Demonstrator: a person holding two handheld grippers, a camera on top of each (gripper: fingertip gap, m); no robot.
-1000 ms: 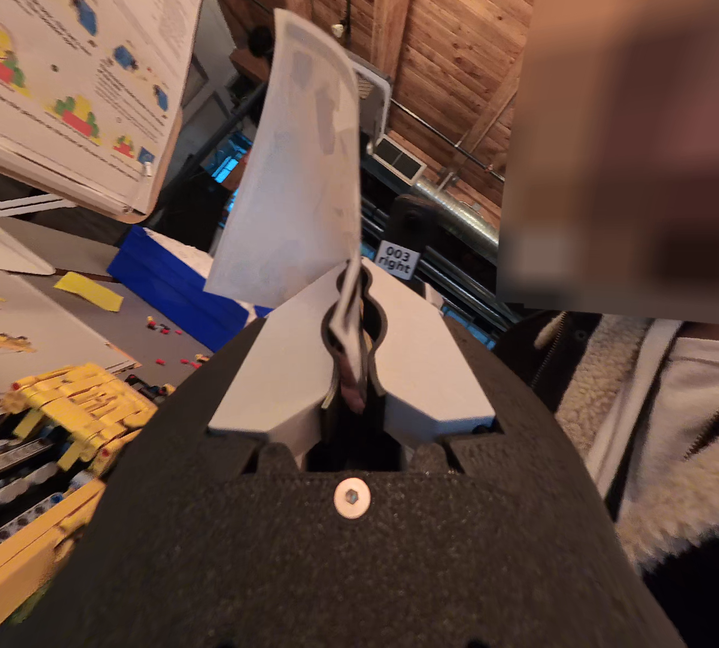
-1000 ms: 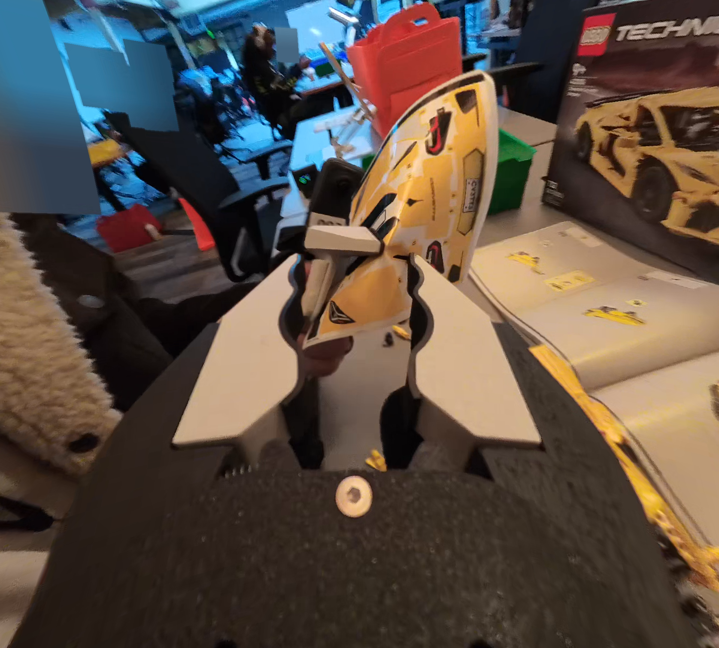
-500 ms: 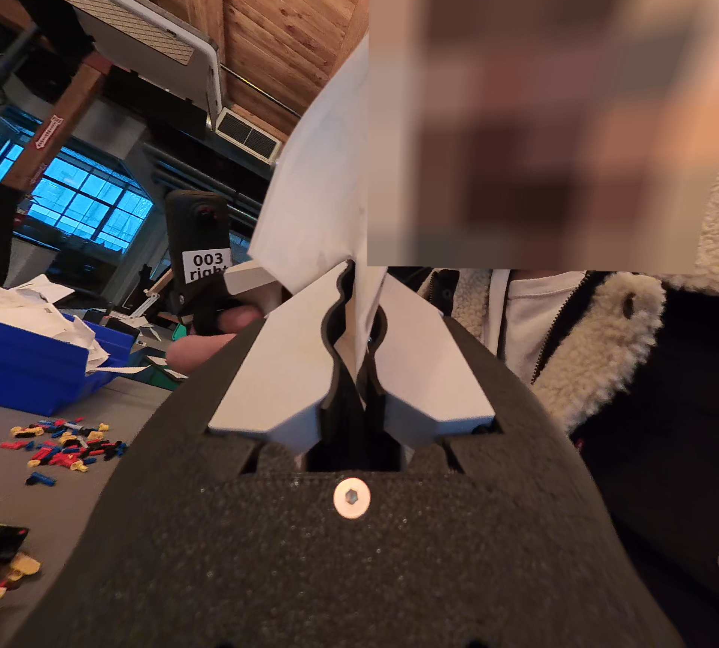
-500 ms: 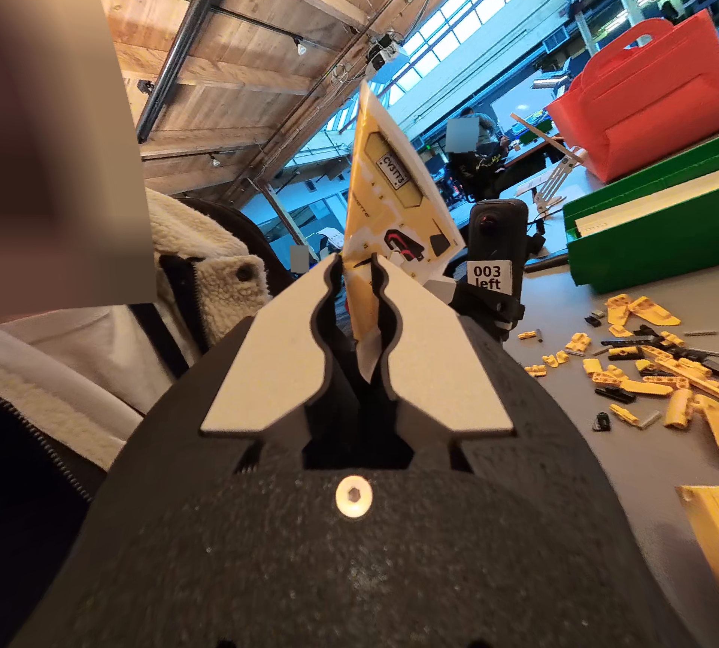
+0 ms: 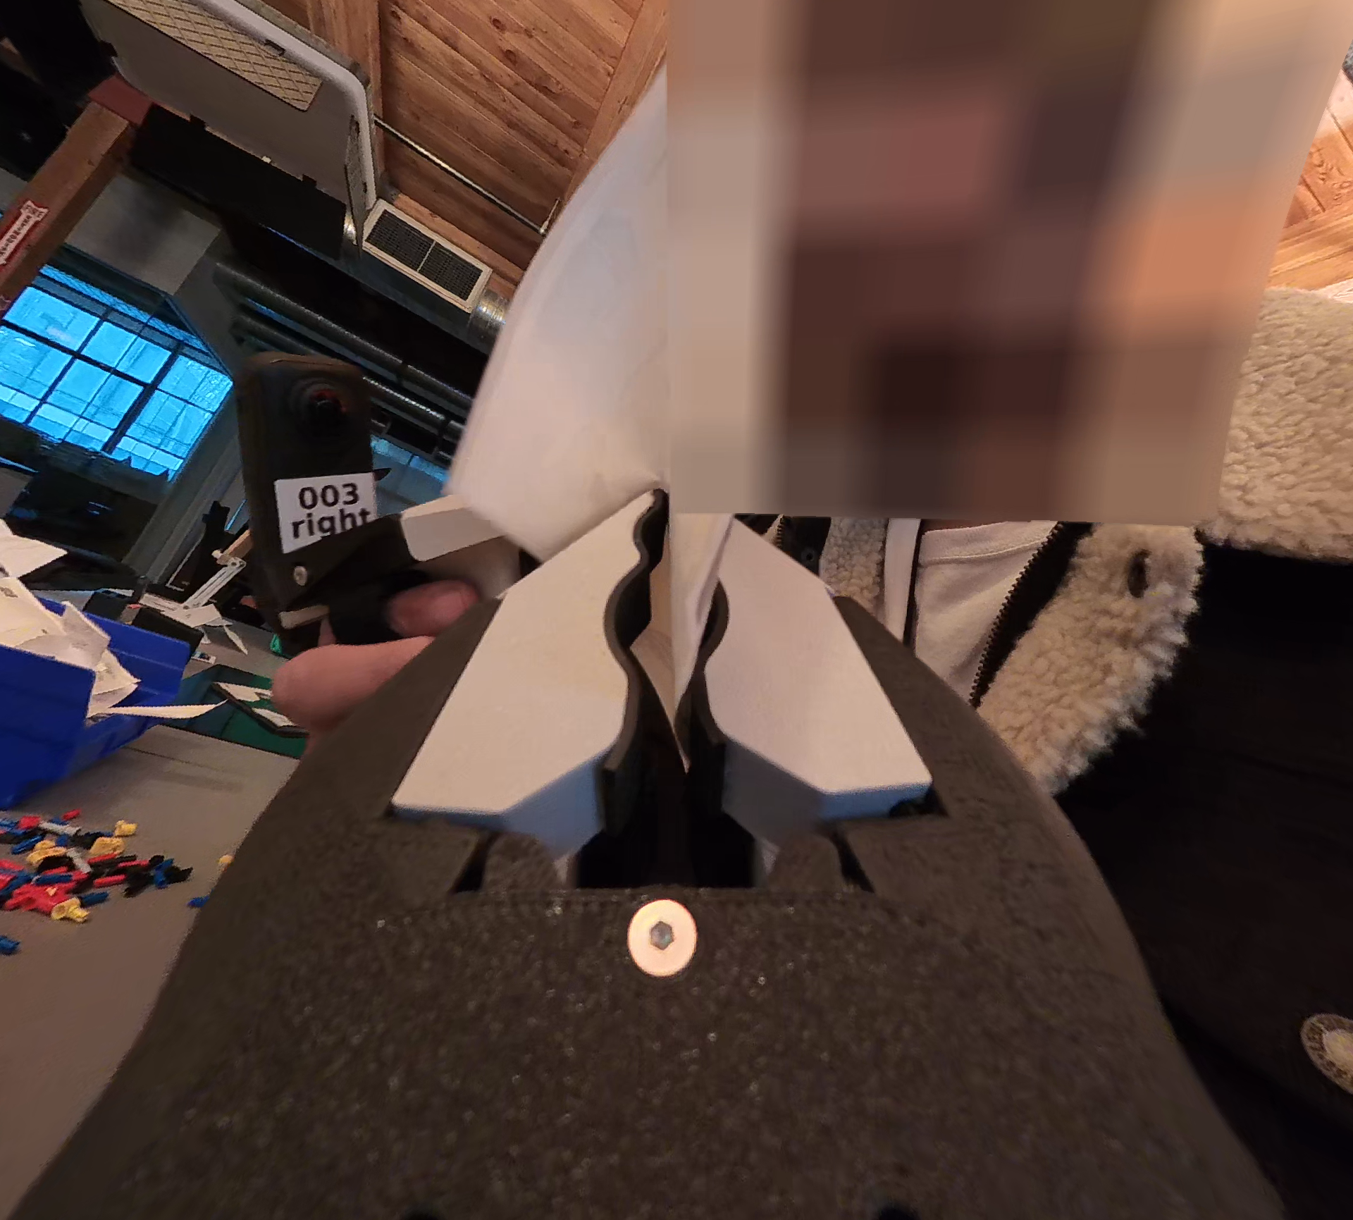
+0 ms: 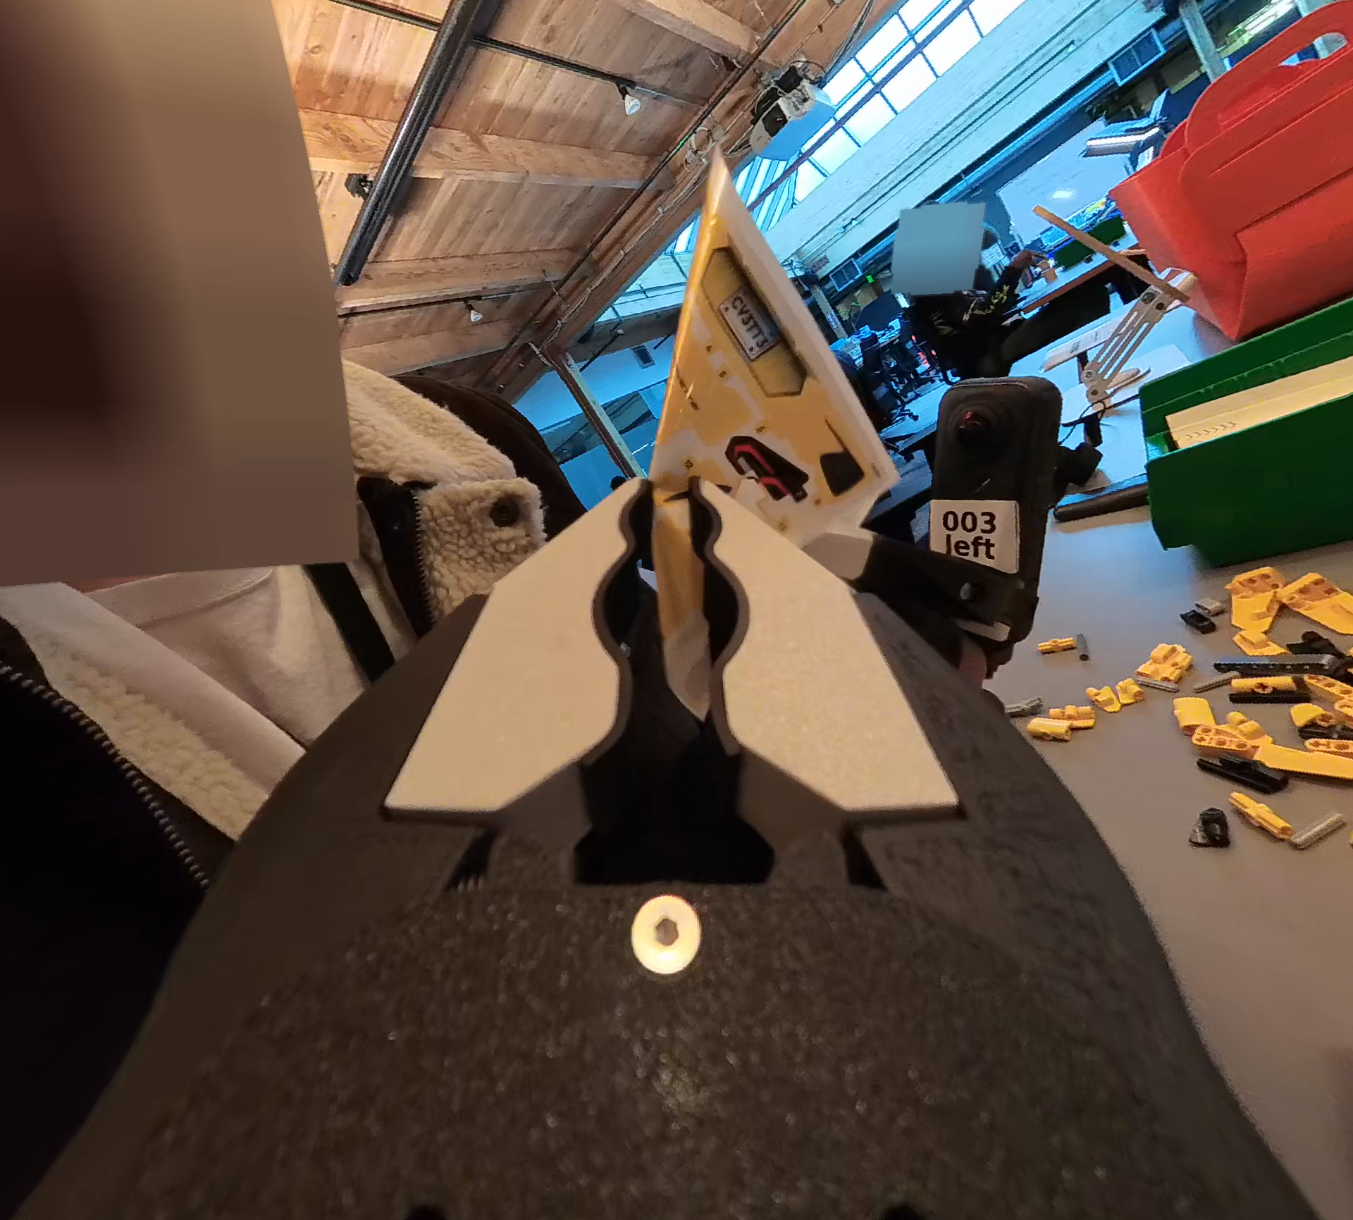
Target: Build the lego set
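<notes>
The left gripper (image 5: 670, 526) is pinched onto the thin yellow-printed sticker sheet (image 6: 754, 379), whose white back (image 5: 578, 379) rises toward 12 o'clock. The right gripper (image 6: 670, 496) nips the same sheet's lower edge, printed face showing. Loose yellow and black plastic lego pieces (image 6: 1245, 694) lie on the grey table (image 6: 1171, 892) at 3 o'clock in the right wrist view, near a green plastic bin (image 6: 1259, 452).

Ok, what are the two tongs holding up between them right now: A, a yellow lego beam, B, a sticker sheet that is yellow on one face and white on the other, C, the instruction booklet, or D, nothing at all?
B: both tongs are shut on the sticker sheet; the right tongs face its yellow printed side, while the left tongs see its white back.
</notes>
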